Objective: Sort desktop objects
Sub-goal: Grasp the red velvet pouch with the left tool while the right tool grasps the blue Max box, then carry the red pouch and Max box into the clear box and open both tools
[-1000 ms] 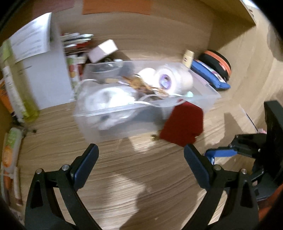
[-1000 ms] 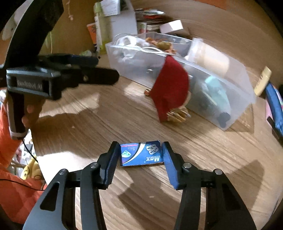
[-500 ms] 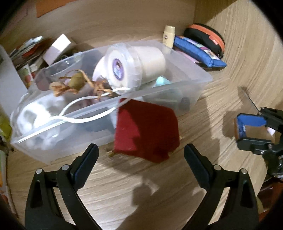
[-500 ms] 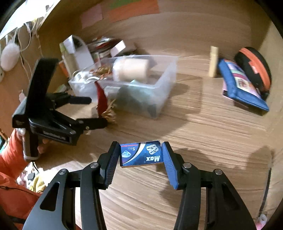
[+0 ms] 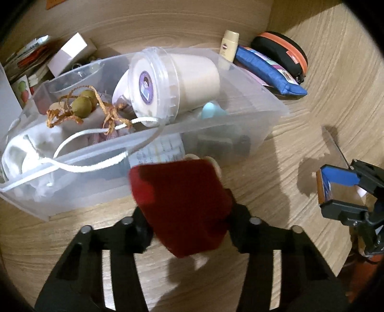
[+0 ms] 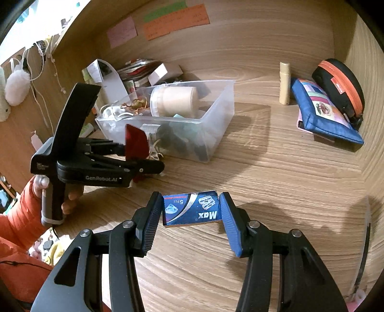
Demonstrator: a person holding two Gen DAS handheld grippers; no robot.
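Red pouch (image 5: 182, 206) sits between the left gripper (image 5: 189, 216) jaws, just in front of the clear bin (image 5: 240, 127); jaws are closing on it and the pads look to be pressing its sides. Right gripper (image 6: 190, 213) is clamped on the blade box (image 6: 192, 211), held above the desk (image 6: 276, 168).

Risks, my read:
- Pouch is soft, so the grip may bunch the fabric and it can slide out on lift.
- Its tassel trails by the bin wall and could snag.
- White cord (image 5: 96, 165) hangs over the bin rim; dragging the pouch past may hook it.

Surface: wood-grain desk in a wood-panelled nook, sticky notes (image 6: 175, 19) on the back wall. Blue pouch (image 6: 321, 112) and black case (image 6: 340, 84) are well apart at the right.
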